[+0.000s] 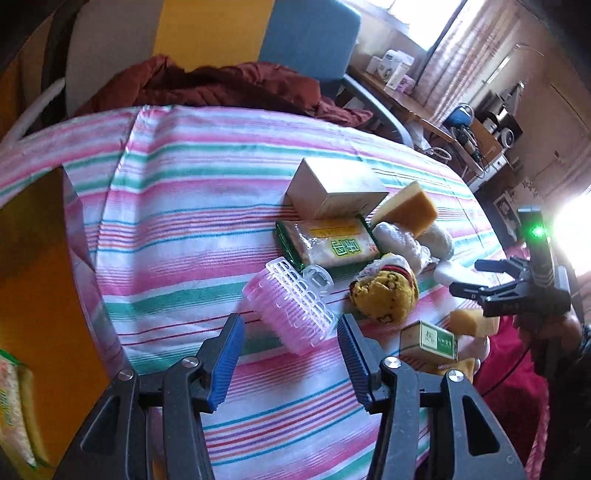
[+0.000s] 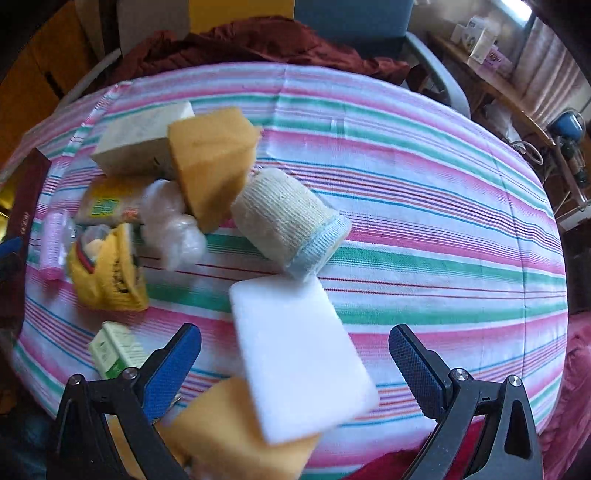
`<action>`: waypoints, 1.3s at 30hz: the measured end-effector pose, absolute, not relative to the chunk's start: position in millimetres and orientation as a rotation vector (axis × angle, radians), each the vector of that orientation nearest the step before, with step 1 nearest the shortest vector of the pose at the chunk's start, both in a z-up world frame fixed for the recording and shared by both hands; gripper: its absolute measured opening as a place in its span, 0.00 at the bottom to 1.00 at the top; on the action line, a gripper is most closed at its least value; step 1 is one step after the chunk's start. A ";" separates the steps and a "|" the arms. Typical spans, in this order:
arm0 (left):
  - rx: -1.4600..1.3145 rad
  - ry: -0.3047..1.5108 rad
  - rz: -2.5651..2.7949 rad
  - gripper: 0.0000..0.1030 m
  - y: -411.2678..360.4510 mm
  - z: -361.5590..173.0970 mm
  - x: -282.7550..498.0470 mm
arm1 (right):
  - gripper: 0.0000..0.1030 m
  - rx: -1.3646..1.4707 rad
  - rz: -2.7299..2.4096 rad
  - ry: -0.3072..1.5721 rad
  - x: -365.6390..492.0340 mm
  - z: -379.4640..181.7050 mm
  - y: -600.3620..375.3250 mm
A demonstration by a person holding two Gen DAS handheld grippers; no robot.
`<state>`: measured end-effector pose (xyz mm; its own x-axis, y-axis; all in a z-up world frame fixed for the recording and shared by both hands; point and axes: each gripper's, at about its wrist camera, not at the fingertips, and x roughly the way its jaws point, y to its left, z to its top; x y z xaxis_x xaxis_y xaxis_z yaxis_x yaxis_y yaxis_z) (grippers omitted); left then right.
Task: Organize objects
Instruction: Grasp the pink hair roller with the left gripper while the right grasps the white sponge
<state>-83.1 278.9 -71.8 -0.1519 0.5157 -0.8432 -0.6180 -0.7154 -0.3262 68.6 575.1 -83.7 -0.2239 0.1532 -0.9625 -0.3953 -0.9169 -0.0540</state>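
Note:
On the striped tablecloth (image 1: 177, 206) lies a heap: a cream box (image 1: 332, 188), an orange sponge wedge (image 1: 406, 206), a green packet (image 1: 328, 240), a yellow plush toy (image 1: 384, 291) and a small green box (image 1: 428, 339). My left gripper (image 1: 291, 354) is open just above a pink ribbed plastic brush (image 1: 288, 310), whose near end reaches between the blue pads without touching them. My right gripper (image 2: 295, 358) stands wide open over a white foam block (image 2: 299, 354), which lies loose on a second orange sponge (image 2: 236, 432). A bandage roll (image 2: 291, 225) rests just beyond it.
A blue chair (image 1: 310, 33) draped with a maroon cloth (image 1: 207, 85) stands behind the table. A packet (image 1: 14, 406) lies low at the left over the yellow floor. Red fabric (image 1: 517, 387) hangs by the table's right edge. A cluttered desk (image 1: 476, 136) is at the far right.

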 end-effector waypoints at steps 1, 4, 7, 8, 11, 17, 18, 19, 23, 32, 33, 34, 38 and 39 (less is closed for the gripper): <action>-1.390 0.109 1.937 0.52 281.8 -76.5 -86.2 | 0.96 -1.700 2.193 0.285 66.4 -85.9 576.4; -1.434 0.050 1.918 0.52 289.6 -85.8 -93.3 | 0.81 -1.725 2.203 0.278 65.2 -90.5 575.2; -1.488 0.031 1.909 0.52 299.5 -99.7 -100.7 | 0.66 -1.742 2.212 0.280 66.6 -96.4 572.7; -1.499 0.023 1.905 0.52 301.8 -104.0 -102.3 | 0.63 -1.740 2.219 0.273 67.4 -97.0 571.1; -1.473 0.029 1.914 0.50 306.3 -110.0 -101.7 | 0.58 -1.709 2.242 0.257 72.7 -92.8 567.0; -1.377 0.087 1.920 0.41 305.2 -103.8 -91.4 | 0.57 -1.593 2.276 0.225 92.0 -57.9 563.0; -1.360 0.100 1.928 0.40 303.8 -100.5 -89.0 | 0.57 -1.563 2.287 0.222 94.4 -48.8 560.4; -1.329 0.127 1.942 0.38 302.0 -95.4 -84.8 | 0.57 -1.528 2.302 0.221 96.1 -38.3 556.5; -1.264 0.187 1.951 0.36 296.6 -84.6 -75.8 | 0.57 -1.425 2.336 0.189 99.2 -10.6 543.2; -1.145 0.135 2.000 0.35 265.2 -44.8 -56.7 | 0.57 -1.249 2.455 0.231 90.4 22.0 505.5; -1.143 0.125 2.009 0.35 260.5 -42.1 -56.4 | 0.57 -1.245 2.473 0.233 82.9 20.8 498.6; -1.139 0.109 2.027 0.35 251.7 -38.5 -56.8 | 0.57 -1.241 2.500 0.233 77.1 21.1 487.7; -1.138 0.063 2.082 0.35 217.3 -29.4 -58.5 | 0.57 -1.241 2.585 0.243 58.3 22.4 453.5; -1.140 0.052 2.095 0.35 208.6 -27.9 -59.2 | 0.57 -1.243 2.614 0.250 52.0 23.2 442.8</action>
<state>-59.2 208.6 -27.9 -0.3330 0.5847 -0.7398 -0.6204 -0.7266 -0.2951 52.0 442.8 23.2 -0.6113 0.1377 -0.7794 -0.2830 -0.9577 0.0527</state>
